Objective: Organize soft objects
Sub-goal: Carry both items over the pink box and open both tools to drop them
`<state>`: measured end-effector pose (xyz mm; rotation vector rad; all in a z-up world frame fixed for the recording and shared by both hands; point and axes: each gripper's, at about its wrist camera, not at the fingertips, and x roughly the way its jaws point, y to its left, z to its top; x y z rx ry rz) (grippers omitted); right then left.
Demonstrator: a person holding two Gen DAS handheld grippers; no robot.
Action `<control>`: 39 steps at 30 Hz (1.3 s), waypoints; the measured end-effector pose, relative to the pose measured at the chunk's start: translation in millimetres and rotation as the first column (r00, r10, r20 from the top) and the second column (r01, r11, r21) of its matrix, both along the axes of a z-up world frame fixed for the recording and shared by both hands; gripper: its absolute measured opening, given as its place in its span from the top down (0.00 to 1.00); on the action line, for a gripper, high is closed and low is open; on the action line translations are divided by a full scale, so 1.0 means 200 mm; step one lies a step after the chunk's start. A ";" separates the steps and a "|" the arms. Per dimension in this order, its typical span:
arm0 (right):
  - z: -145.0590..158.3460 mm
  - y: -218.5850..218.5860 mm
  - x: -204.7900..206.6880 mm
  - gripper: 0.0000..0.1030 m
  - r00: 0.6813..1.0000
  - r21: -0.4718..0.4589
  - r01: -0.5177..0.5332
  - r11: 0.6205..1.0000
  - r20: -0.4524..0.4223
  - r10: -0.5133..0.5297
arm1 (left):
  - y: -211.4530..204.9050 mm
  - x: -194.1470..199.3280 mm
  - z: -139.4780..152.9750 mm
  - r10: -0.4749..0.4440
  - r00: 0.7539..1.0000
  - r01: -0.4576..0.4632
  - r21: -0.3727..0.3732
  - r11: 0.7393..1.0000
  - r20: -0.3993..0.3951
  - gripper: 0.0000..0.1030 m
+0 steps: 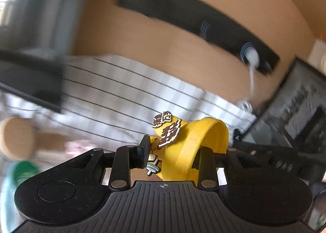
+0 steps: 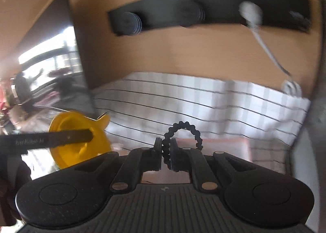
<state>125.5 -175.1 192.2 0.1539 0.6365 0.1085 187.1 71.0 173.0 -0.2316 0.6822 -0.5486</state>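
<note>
My left gripper (image 1: 173,151) is shut on a yellow rubber wristband (image 1: 195,143) with cartoon charms, held above the checked cloth (image 1: 126,98). The same yellow wristband (image 2: 79,141) and a left finger (image 2: 61,137) show at the left of the right wrist view. My right gripper (image 2: 166,151) is shut on a black beaded bracelet (image 2: 184,131) that loops up above the fingers. A black hook rail (image 2: 214,11) is fixed on the tan wall ahead, with round pegs. A white cord (image 2: 262,45) hangs from one peg (image 2: 249,12).
A cork-topped jar (image 1: 16,137) and a green item (image 1: 24,169) sit at the left in the left wrist view. A dark framed object (image 1: 295,110) stands at the right. A mirror-like dark panel (image 2: 51,70) stands left of the wall.
</note>
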 end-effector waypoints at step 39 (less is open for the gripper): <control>-0.29 0.44 -0.18 0.33 0.994 -0.175 -0.106 0.979 -0.040 0.100 | 0.95 -0.22 -0.12 0.439 0.898 -0.440 0.019 0.898 0.021 0.63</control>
